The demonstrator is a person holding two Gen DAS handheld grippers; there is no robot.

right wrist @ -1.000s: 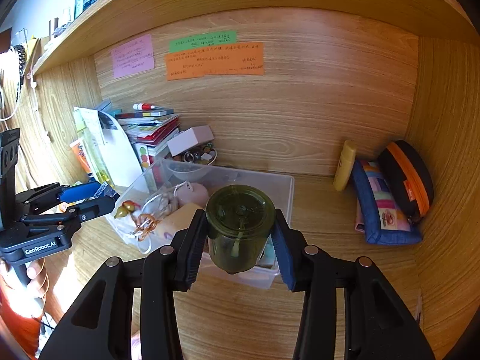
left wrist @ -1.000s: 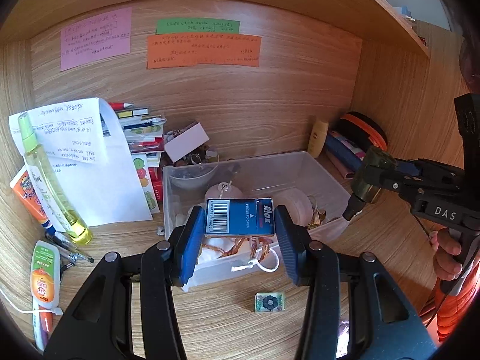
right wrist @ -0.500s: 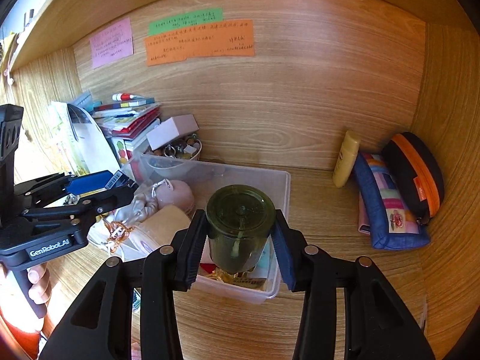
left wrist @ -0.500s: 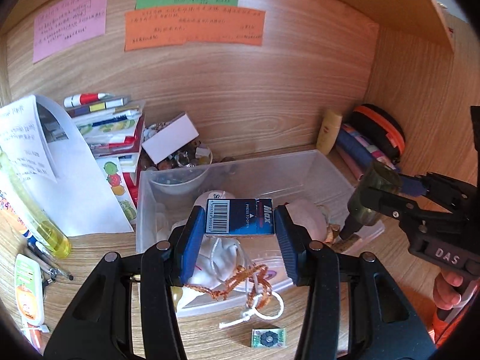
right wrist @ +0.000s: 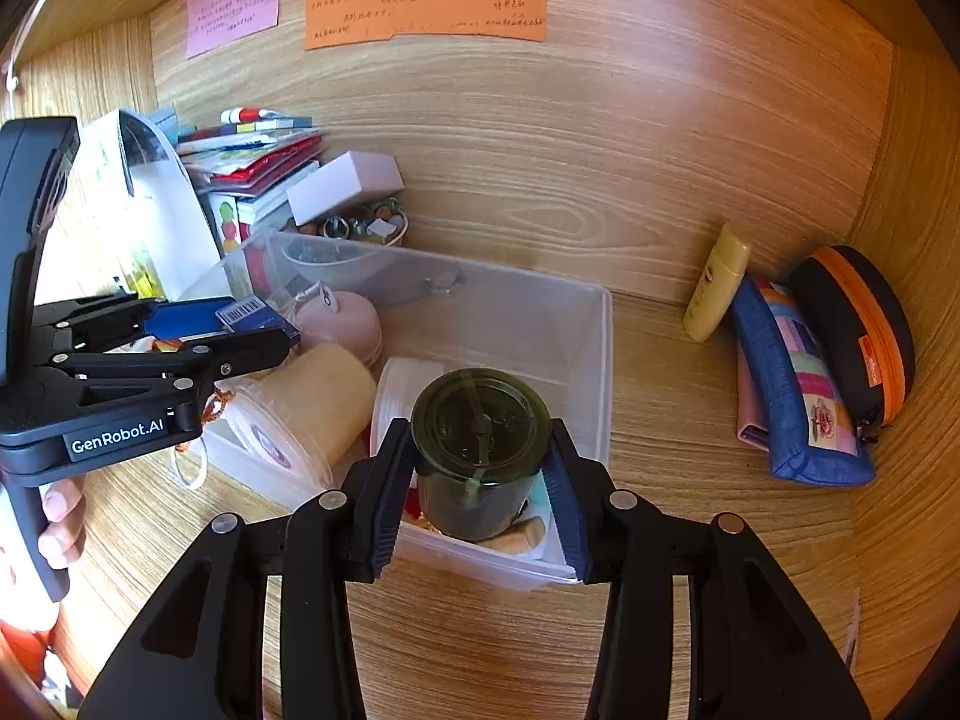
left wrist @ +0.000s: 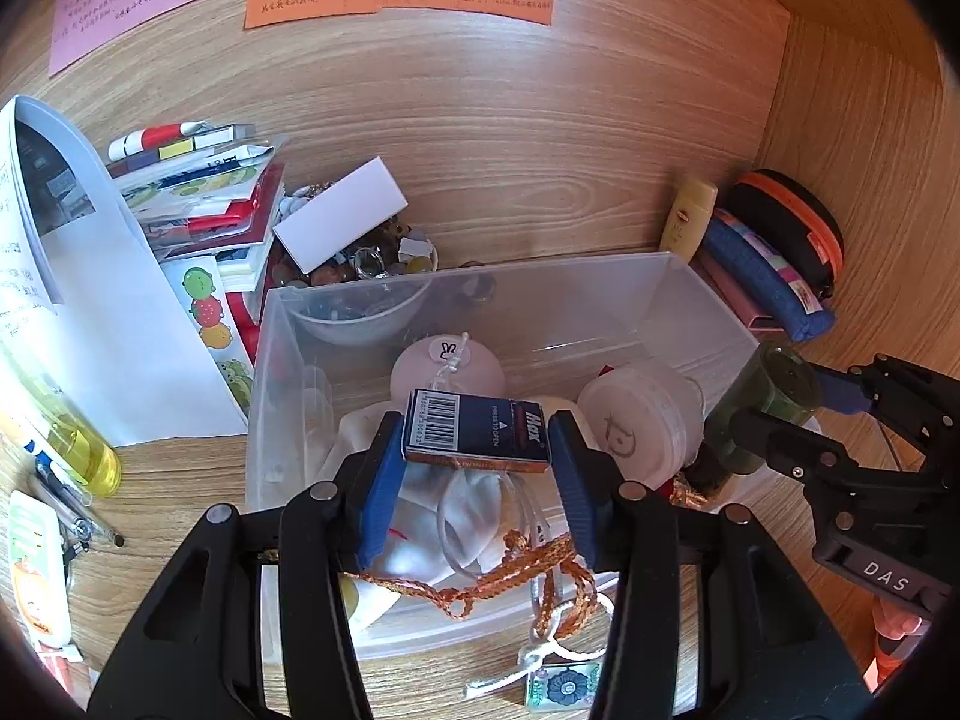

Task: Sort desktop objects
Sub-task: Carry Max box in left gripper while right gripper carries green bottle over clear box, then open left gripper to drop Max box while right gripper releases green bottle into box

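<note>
A clear plastic bin (left wrist: pixel 264 372) on the wooden desk holds pouches, round containers and cord. Over its front left part my left gripper (left wrist: pixel 477 450) carries a blue staple box (left wrist: pixel 477 429) with a barcode; the jaws are opening, the box still between the pads and slightly tilted. In the right wrist view that gripper (right wrist: pixel 240 330) and box (right wrist: pixel 252 309) hang over the bin's (right wrist: pixel 594 360) left side. My right gripper (right wrist: pixel 480 468) is shut on a dark green jar (right wrist: pixel 480 426), low over the bin's front right corner. From the left wrist view the jar (left wrist: pixel 774 402) shows at the bin's right edge.
Stacked books (left wrist: pixel 204 204), leaning papers (left wrist: pixel 90 312) and a bowl of trinkets (left wrist: pixel 372 258) under a white box stand behind the bin. A yellow tube (right wrist: pixel 717 282), a blue pouch (right wrist: pixel 792 384) and an orange-trimmed case (right wrist: pixel 864 324) sit at right. A small green packet (left wrist: pixel 561 681) lies in front.
Both grippers have come forward and down over the bin with their loads. The blue box now sits slightly tilted between the left pads.
</note>
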